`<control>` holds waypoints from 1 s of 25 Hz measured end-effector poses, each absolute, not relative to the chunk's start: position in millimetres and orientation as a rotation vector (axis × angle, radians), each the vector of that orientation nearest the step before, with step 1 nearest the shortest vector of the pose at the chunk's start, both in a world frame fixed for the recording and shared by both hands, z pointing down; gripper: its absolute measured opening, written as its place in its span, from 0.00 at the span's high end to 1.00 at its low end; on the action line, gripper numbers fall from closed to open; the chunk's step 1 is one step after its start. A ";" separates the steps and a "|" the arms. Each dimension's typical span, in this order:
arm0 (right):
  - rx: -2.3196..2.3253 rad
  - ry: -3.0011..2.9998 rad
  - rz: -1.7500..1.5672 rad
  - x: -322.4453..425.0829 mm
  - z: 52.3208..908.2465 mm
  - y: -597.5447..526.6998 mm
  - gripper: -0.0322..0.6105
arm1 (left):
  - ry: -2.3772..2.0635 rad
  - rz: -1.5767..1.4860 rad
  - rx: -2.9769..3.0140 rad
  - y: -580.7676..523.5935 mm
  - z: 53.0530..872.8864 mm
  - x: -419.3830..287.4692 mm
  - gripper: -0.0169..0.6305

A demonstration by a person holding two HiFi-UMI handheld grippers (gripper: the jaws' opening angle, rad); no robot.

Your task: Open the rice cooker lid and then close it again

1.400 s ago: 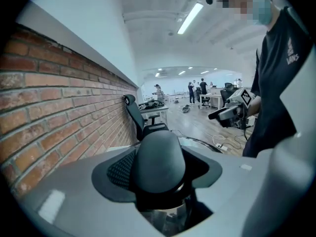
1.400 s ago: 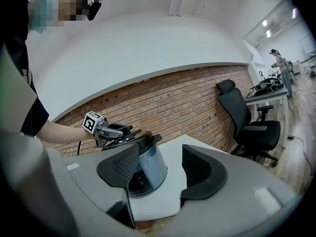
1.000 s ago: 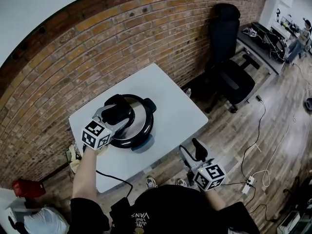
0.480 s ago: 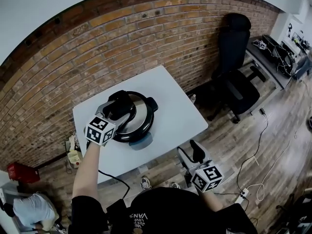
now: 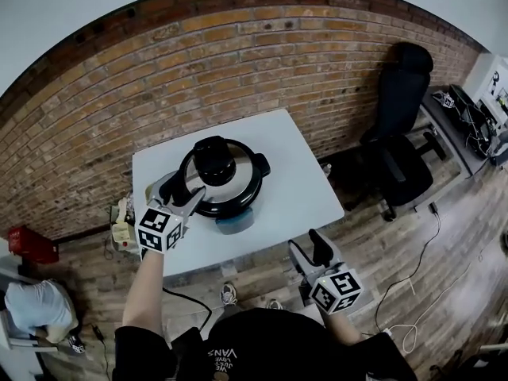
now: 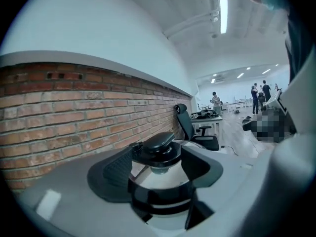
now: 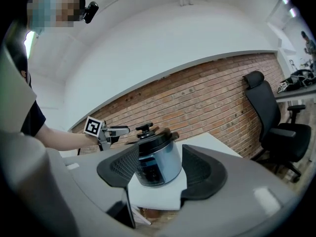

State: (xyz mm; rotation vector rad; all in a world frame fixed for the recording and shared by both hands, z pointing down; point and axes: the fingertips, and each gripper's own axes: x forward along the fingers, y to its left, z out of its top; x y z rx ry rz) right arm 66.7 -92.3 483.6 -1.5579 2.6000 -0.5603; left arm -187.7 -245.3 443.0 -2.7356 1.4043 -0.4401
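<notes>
The rice cooker [image 5: 238, 201] stands on the left half of the white table [image 5: 298, 177], set back from the front edge and a little off the edge nearest the brick wall [image 5: 159, 78]. Its lid [image 5: 238, 179] lies flat and shut, with the black handle [image 5: 213, 155] upright on top.

The left gripper [image 5: 181, 190] sits at the lid's near-left rim with its jaws apart and nothing between them. In the left gripper view the handle shows just beyond the two pads, not between them. The right gripper [image 5: 308, 248] hangs well clear of the table's front edge, above the wooden floor, also released and empty; its own view shows the cooker some way ahead.

With the lid down and neither tool gripping, the pictures cannot settle whether the opening is yet to come or the closing is already done. If the opening is ahead, the left gripper would need to go forward and up until the handle stands between its pads, clamp on it, and lift. The right gripper looks too far off to steady the body.
</notes>
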 end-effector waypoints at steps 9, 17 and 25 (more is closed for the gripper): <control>-1.366 2.744 -0.535 32.2 478.6 -93.1 0.54 | 1.744 -0.264 -2.565 -161.2 436.1 -244.8 0.53; -1.194 2.870 -0.486 -3.3 474.4 -93.1 0.54 | 1.929 -0.149 -2.448 -78.1 433.5 -253.7 0.53; -1.060 2.958 -0.464 -29.9 478.7 -83.0 0.54 | 2.005 -0.213 -2.441 -20.8 454.3 -240.3 0.53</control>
